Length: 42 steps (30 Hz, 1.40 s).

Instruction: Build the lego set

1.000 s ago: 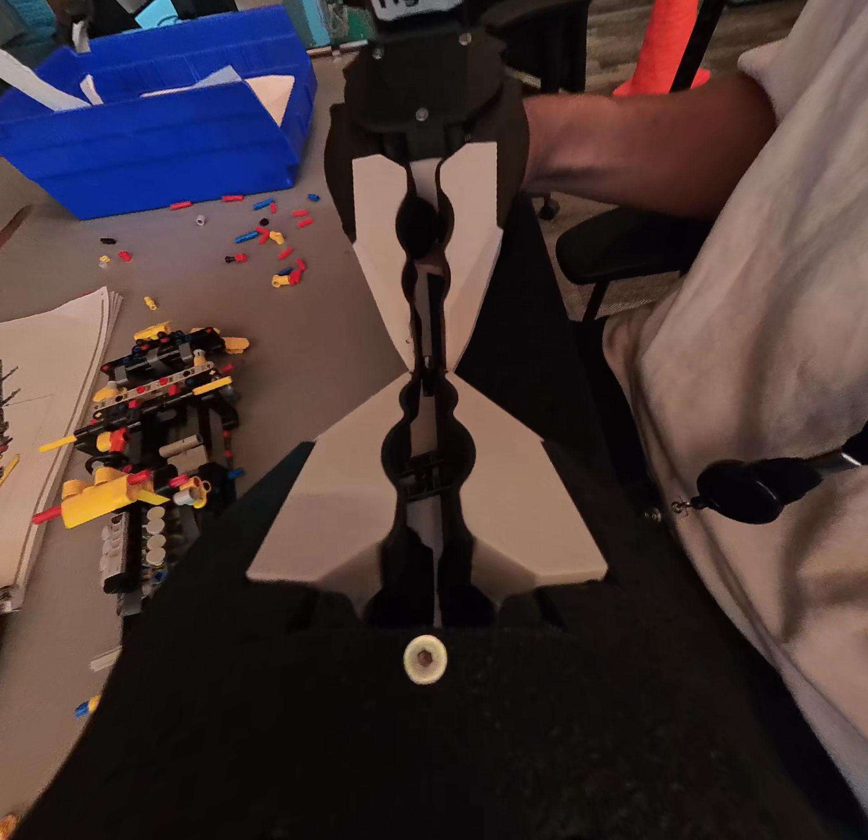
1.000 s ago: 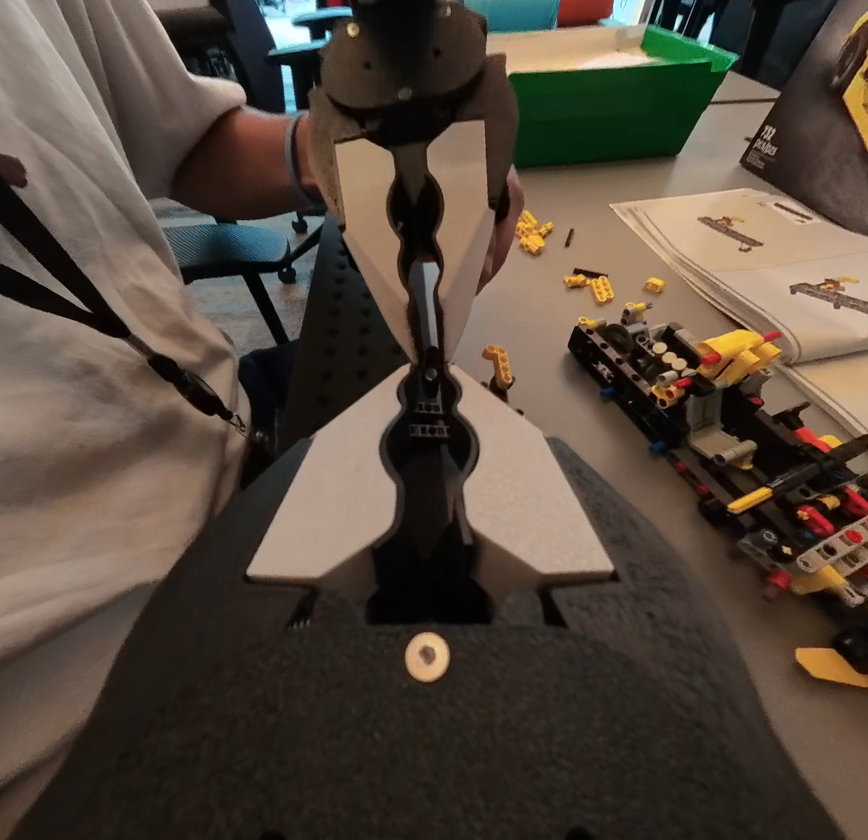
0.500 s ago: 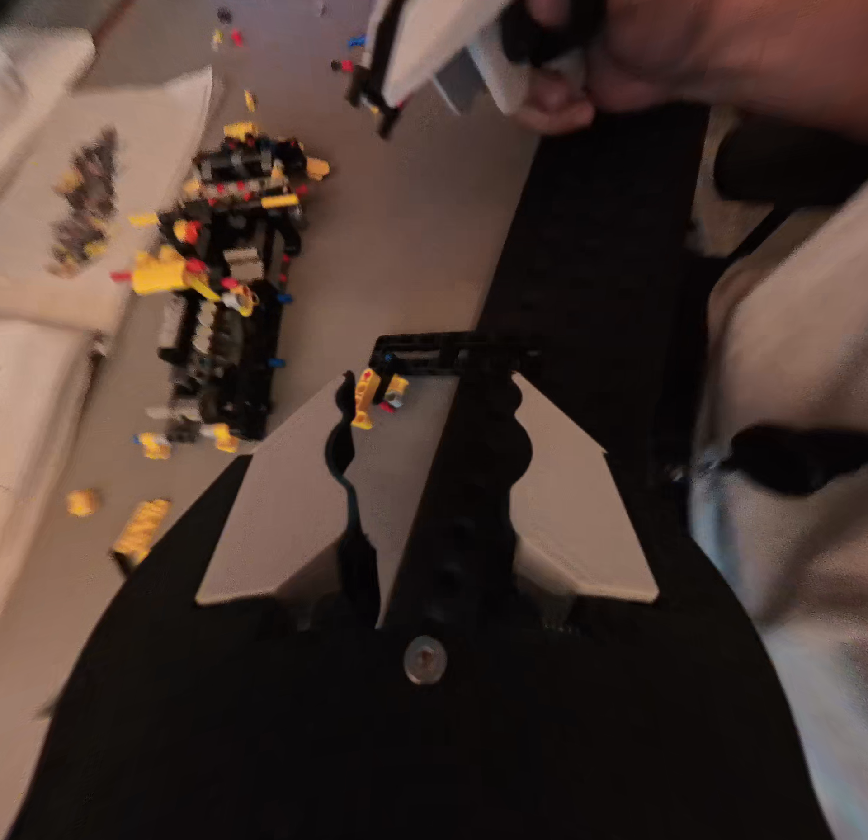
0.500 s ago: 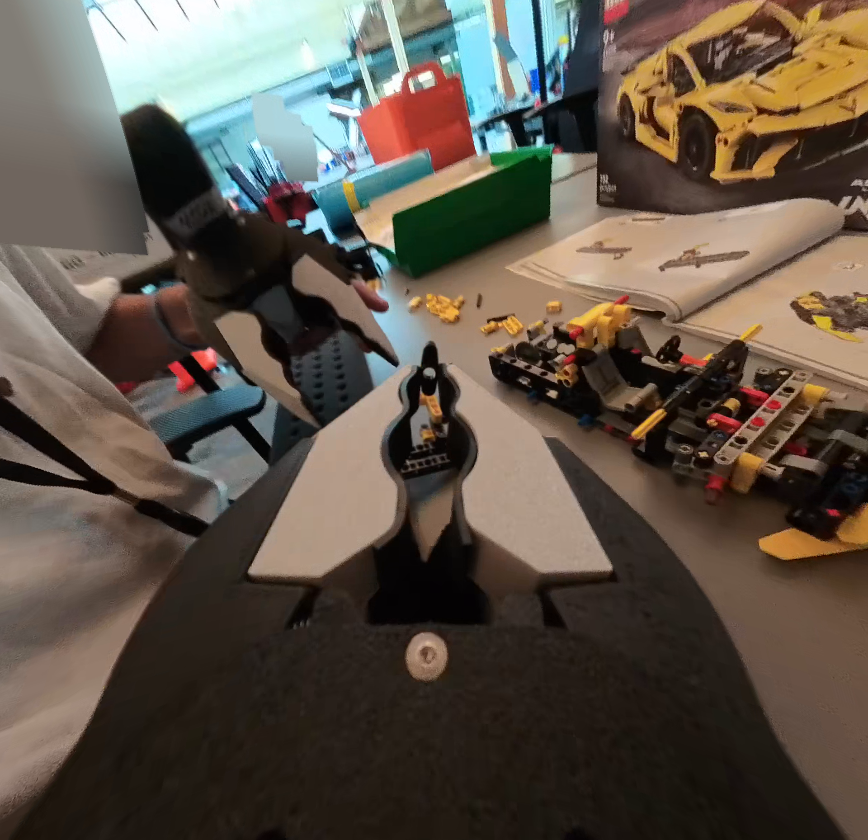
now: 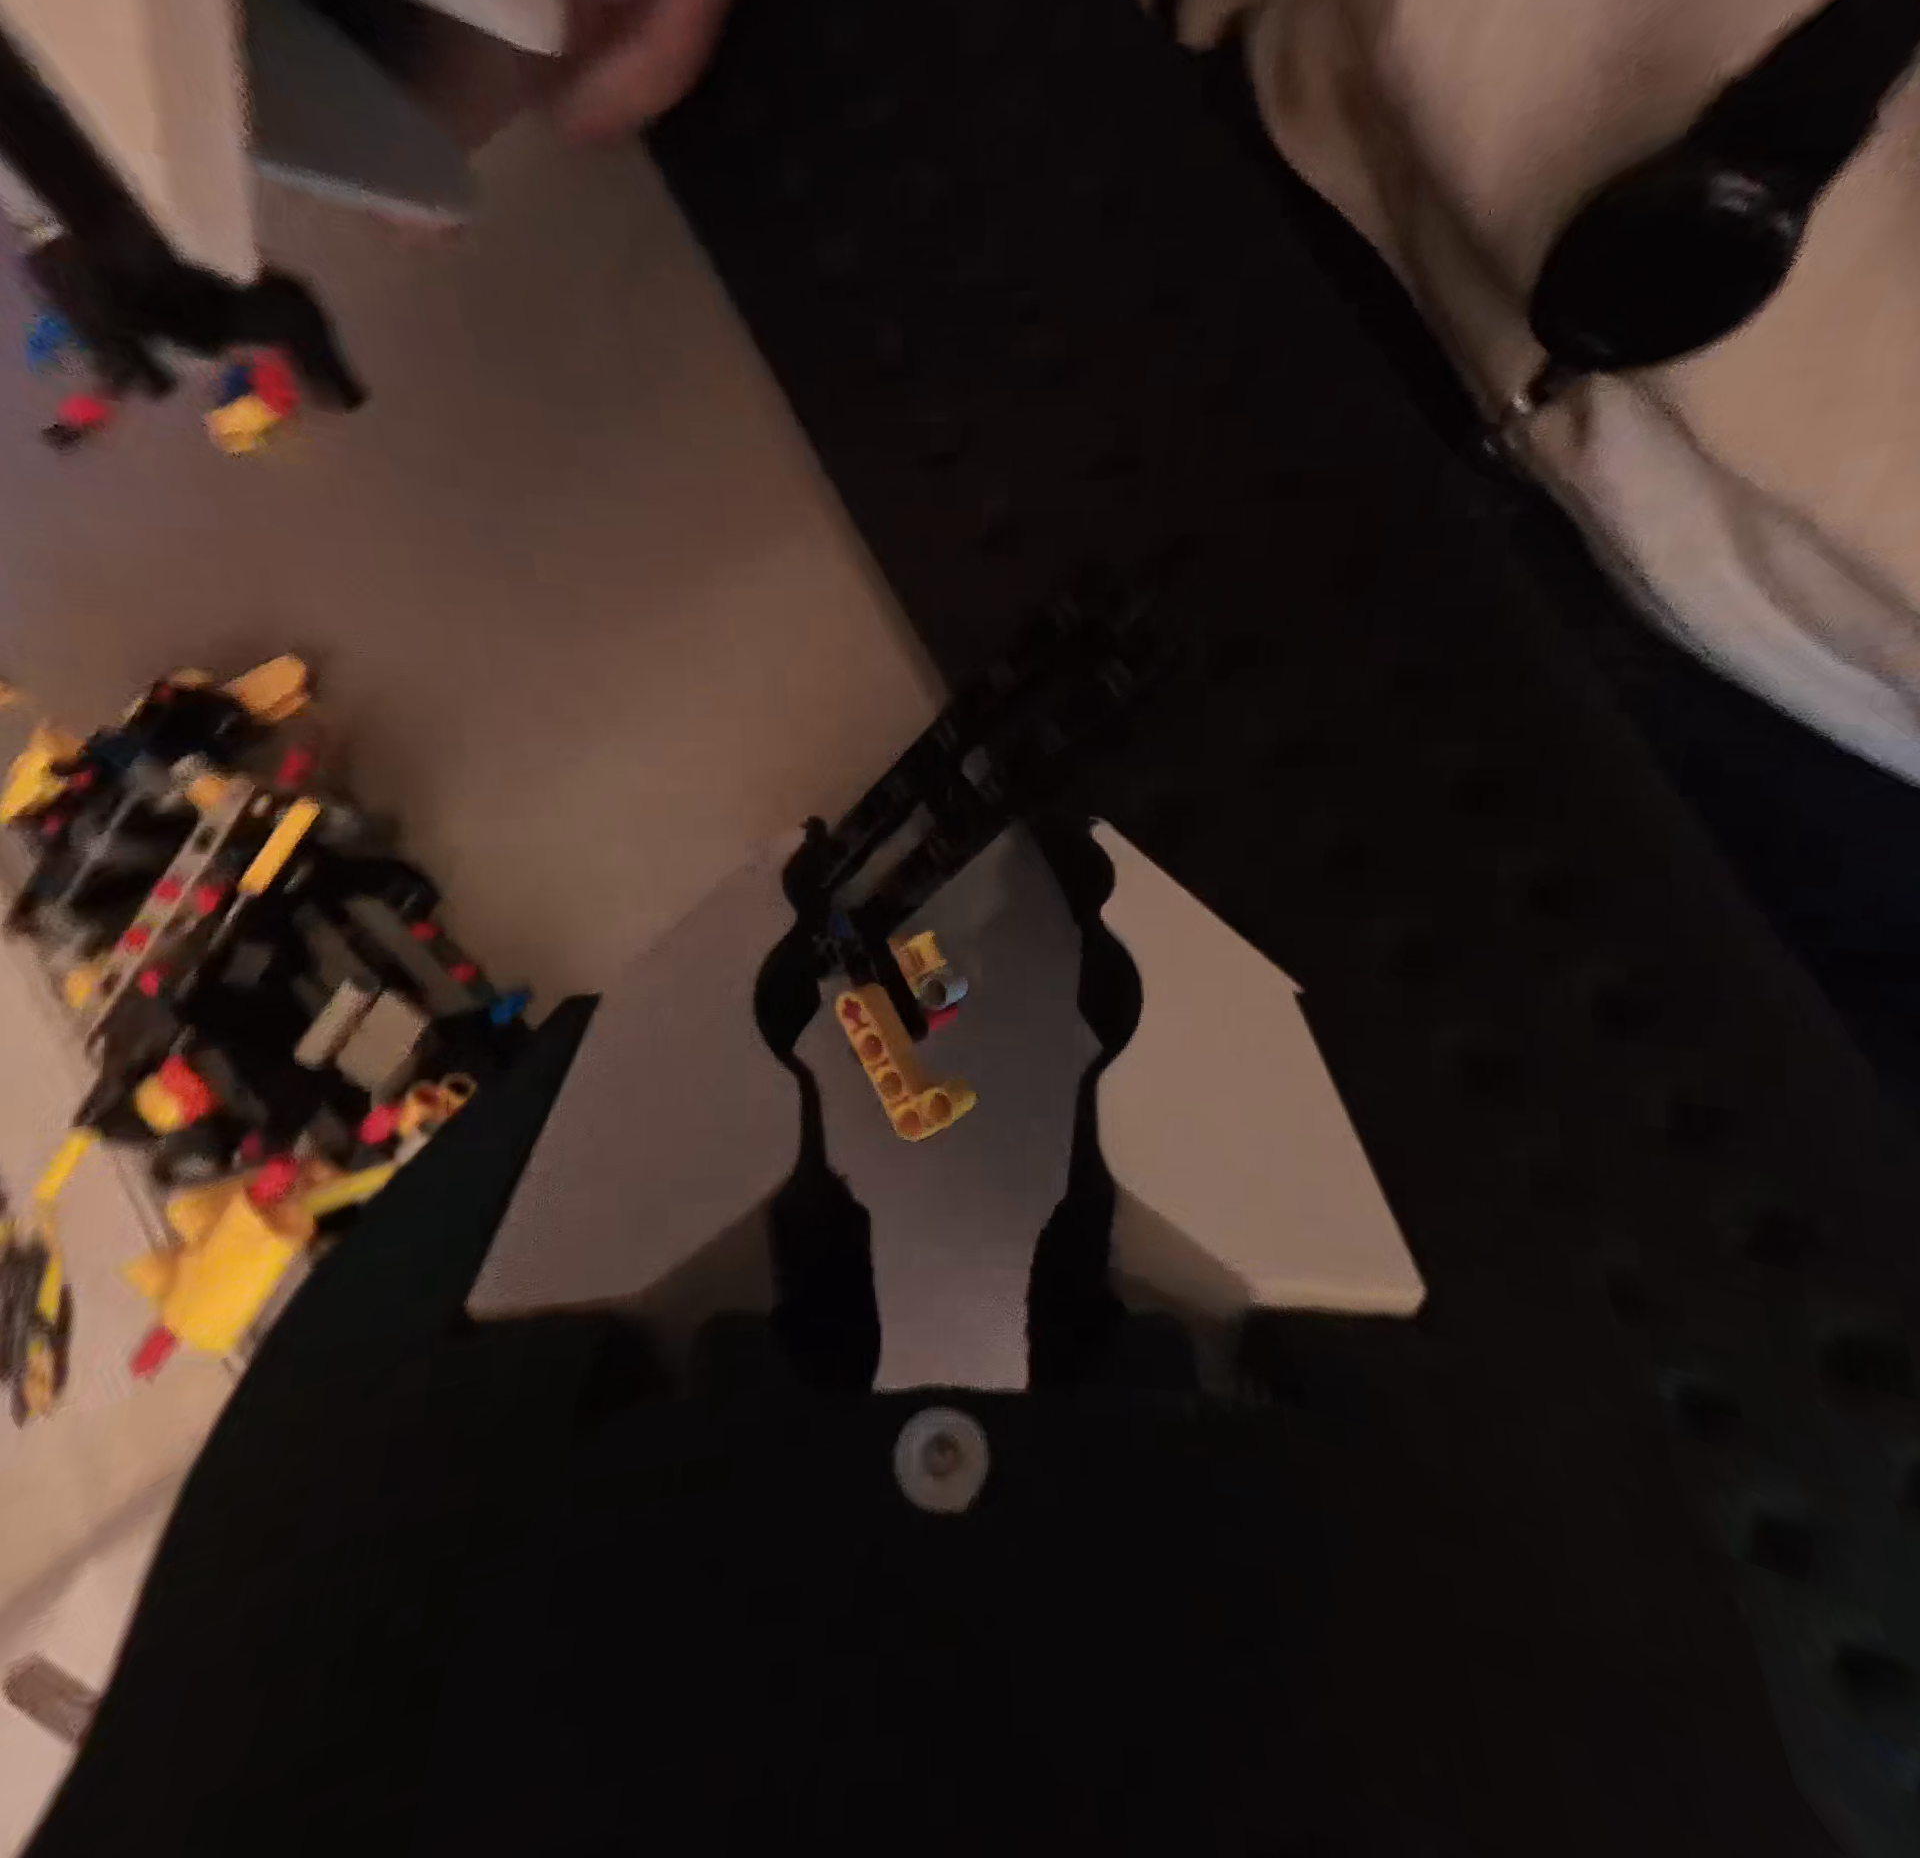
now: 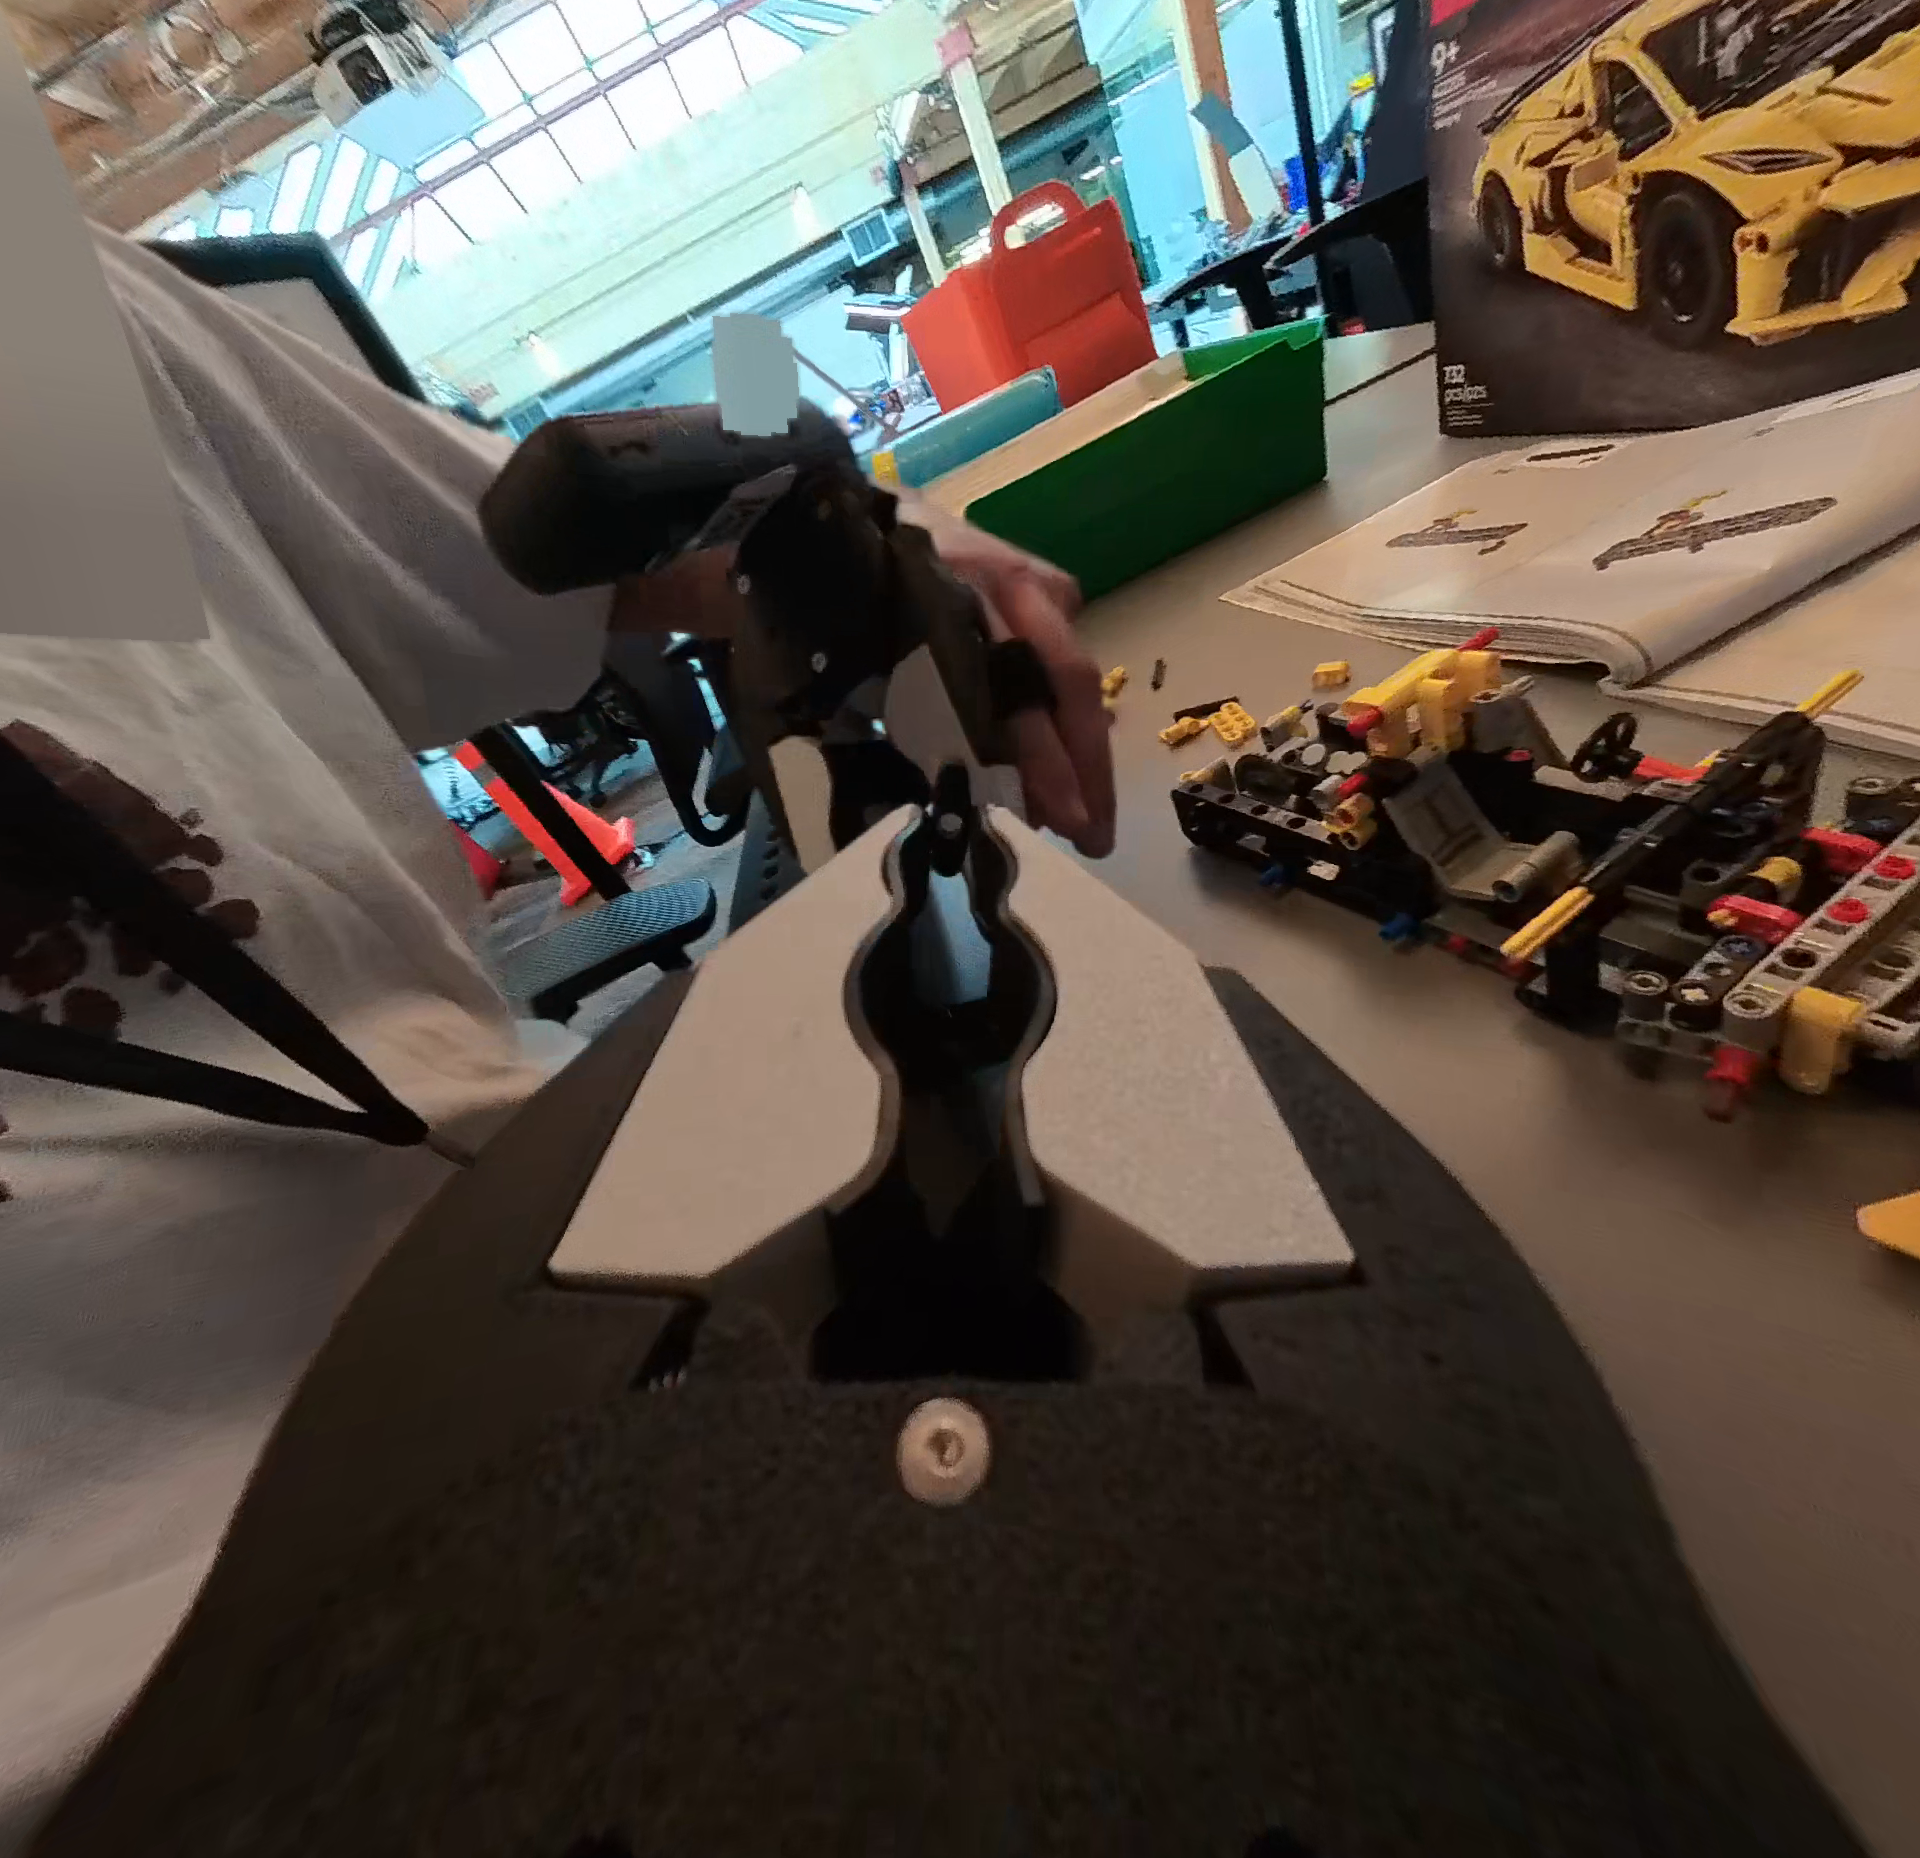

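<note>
My left tongs (image 5: pixel 940 873) are parted wide, bench (image 5: pixel 582 582) visible between the fingers. A black beam frame (image 5: pixel 966 769) lies across the tips with a yellow L-shaped piece (image 5: pixel 902 1065) hanging off it; blur stops me telling whether the left fingers touch it or it just lies at the bench edge. I judge I'm hovering over it to take or steady it.

My right tongs (image 6: pixel 951 821) are nearly shut on a thin black pin (image 6: pixel 948 806) poking up past the tips, a grey piece lower in the gap. Held upright and off the bench, probably so it can go into a hole next.

The half-built car chassis (image 6: pixel 1558 852) sits on the bench to the right in the right view, apart from both tongs: black and grey beams, yellow panels, red and blue pins, a small steering wheel. Loose yellow bits (image 6: pixel 1216 717) lie behind it. The manual (image 6: pixel 1621 561), set box (image 6: pixel 1683 177) and green bin (image 6: pixel 1153 489) sit further back, within reach for reference and parts.
</note>
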Motion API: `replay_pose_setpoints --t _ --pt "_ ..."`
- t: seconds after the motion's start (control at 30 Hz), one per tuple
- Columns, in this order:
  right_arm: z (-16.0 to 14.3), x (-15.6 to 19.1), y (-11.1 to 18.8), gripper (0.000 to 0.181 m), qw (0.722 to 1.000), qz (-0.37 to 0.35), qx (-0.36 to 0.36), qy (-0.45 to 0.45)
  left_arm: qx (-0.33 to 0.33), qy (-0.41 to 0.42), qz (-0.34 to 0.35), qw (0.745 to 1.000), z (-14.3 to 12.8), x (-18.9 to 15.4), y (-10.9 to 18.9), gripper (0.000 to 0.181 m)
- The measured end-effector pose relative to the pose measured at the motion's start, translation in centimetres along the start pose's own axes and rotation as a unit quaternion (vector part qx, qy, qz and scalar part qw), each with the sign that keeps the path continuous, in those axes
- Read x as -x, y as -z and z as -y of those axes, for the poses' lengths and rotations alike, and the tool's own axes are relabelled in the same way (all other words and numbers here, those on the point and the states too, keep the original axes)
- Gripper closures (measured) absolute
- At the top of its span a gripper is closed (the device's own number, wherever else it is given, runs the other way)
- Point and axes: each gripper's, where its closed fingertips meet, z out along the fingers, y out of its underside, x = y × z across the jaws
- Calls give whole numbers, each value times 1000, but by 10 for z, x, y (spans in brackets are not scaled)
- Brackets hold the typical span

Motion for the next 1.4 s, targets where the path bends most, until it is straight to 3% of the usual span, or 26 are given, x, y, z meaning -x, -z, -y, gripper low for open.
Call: replay_pose_setpoints --t 0.2,0.4,0.47,0.6,0.67,0.7,0.77,0.83,0.93,1.0,1.07,1.13,1.3,1.4 --pt "-1 5 -2 175 999 32 3 -19 84 -83 -148 982 2 1 -8 132" --pt "20 7 17 175 995 58 -70 -53 69 -56 -262 961 2 -6 -18 133" --pt "27 7 24 175 991 70 -93 -70 61 -52 -297 951 1 -14 -19 147" --pt "31 3 28 175 989 67 -104 -74 77 8 -309 948 -1 -13 -14 153" --pt "34 0 30 175 992 39 -110 -47 22 79 -283 956 12 0 -7 154" --pt "37 -2 34 175 992 17 -120 -26 -40 149 -279 948 28 11 3 154" --pt "45 -10 42 175 989 -40 -143 20 -205 308 -273 888 63 47 35 154" --pt "54 -12 48 175 978 -93 -161 95 -365 416 -248 795 77 83 70 155" --pt "59 -11 40 175 939 -190 -115 264 -503 488 -250 668 73 100 99 155" --pt "56 -5 23 176 905 -215 -45 364 -555 495 -271 611 74 99 110 156" --pt "55 -2 6 175 874 -219 4 434 -577 486 -285 592 76 93 112 155" --pt "60 2 -6 175 856 -209 5 474 -581 481 -301 583 78 87 110 155" --pt "57 4 -20 174 869 -173 10 463 -541 470 -320 620 77 67 94 156" --pt "42 8 -30 175 866 -154 54 472 -548 481 -331 598 71 68 95 156"
